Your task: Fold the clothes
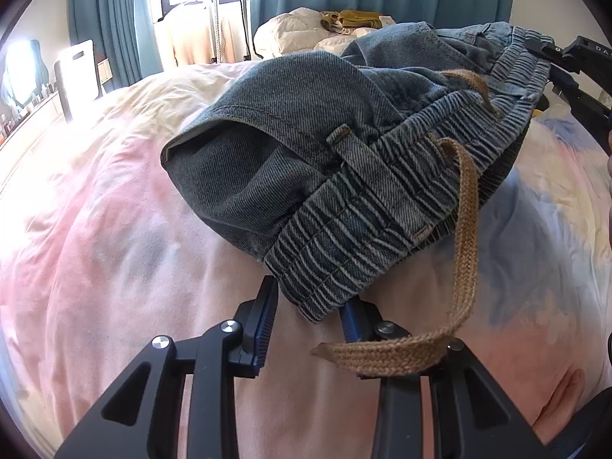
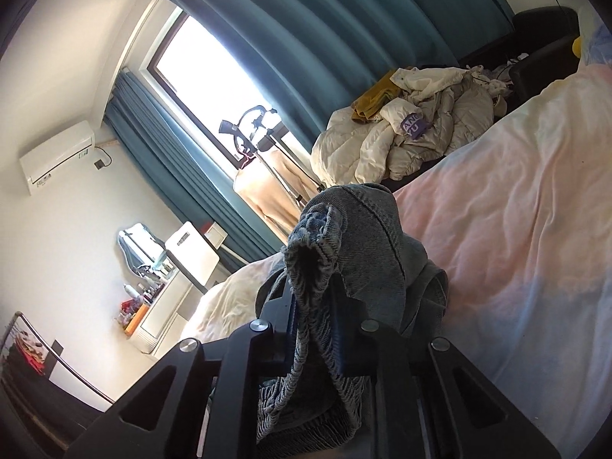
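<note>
Denim shorts [image 1: 290, 145]: coarse blue twill cloth, ribbed elastic waistband [image 1: 355, 237]. Drawstring [image 1: 464, 237]: flat tan woven braid, rough. Left gripper [image 1: 306, 317]: matt black plastic, ridged blue pads, polished metal screw heads. Bedsheet [image 1: 114, 248]: soft, matt, lightly creased cloth.

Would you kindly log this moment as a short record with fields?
garment: denim pants with elastic waistband, lying bunched on the bed
surface: pink and blue bedsheet
drawstring: tan drawstring draped over the left claw
left claw: around the waistband corner, grip unclear
right claw: shut on the waistband
background: pile of cream jackets, teal curtains
</note>
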A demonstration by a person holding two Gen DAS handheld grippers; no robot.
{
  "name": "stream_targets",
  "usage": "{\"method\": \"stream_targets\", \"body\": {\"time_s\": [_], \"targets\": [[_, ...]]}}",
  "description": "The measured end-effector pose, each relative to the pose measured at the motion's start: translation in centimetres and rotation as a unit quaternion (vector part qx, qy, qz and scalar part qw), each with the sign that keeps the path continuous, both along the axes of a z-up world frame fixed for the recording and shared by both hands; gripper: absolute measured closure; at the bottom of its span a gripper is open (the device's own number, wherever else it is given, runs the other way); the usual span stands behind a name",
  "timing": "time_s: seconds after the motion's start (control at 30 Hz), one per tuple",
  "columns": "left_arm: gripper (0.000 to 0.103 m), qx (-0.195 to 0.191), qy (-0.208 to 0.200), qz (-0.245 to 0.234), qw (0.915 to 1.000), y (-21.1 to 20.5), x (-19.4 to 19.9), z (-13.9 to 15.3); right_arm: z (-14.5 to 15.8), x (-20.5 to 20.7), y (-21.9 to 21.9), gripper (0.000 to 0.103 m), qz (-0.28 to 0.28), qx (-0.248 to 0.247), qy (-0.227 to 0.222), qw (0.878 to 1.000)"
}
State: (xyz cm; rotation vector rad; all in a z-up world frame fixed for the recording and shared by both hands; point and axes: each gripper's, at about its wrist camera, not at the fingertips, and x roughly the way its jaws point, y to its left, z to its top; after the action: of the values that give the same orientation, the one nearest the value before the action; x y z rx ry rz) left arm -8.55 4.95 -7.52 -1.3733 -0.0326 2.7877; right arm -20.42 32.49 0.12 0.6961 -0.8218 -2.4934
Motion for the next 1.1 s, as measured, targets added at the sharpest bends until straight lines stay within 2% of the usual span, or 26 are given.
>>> {"method": "stream_targets", "body": {"time_s": [0.1,0.2,0.47,0.67,0.73,0.83,0.9,0.97,1.1], "targets": [[0.07,0.005,-0.014,0.001,0.9999,0.1,-0.2,-0.5,0.8,0.8,0.0,0.09,0.0,0.009,0.013,1.0],[0.07,0.009,-0.007,0.007,0.9999,-0.2,-0.2,-0.3,1.2,1.5,0.0,0.09,-0.003,0.012,0.018,1.0],[0.088,-0.014,0.037,0.003,0.9992,0.9,1.9,0.7,1.4,2.7,0.4,0.09,-0.017,0.008,0.016,1.0],[0.092,0.029,0.064,-0.019,0.9973,1.9,5.0,3.5,2.6,3.5,1.9,0.091,-0.026,0.01,0.014,1.0],[0.092,0.033,0.102,-0.041,0.9934,3.1,6.3,5.4,3.9,3.3,3.0,0.091,-0.029,0.004,0.019,0.999],[0.092,0.066,0.151,-0.07,0.9839,5.4,7.3,8.8,6.4,2.4,5.3,0.091,-0.036,-0.006,0.025,0.999],[0.092,0.091,0.171,-0.089,0.977,7.0,7.2,10.5,8.0,1.1,6.8,0.092,-0.044,0.026,0.024,0.998],[0.092,0.119,0.167,-0.108,0.9728,8.7,5.5,10.8,9.1,-0.6,8.5,0.092,-0.048,0.046,0.021,0.998],[0.092,0.143,0.154,-0.149,0.9664,14.2,2.0,7.8,10.6,-3.8,12.2,0.093,-0.058,0.07,0.022,0.996]]}}
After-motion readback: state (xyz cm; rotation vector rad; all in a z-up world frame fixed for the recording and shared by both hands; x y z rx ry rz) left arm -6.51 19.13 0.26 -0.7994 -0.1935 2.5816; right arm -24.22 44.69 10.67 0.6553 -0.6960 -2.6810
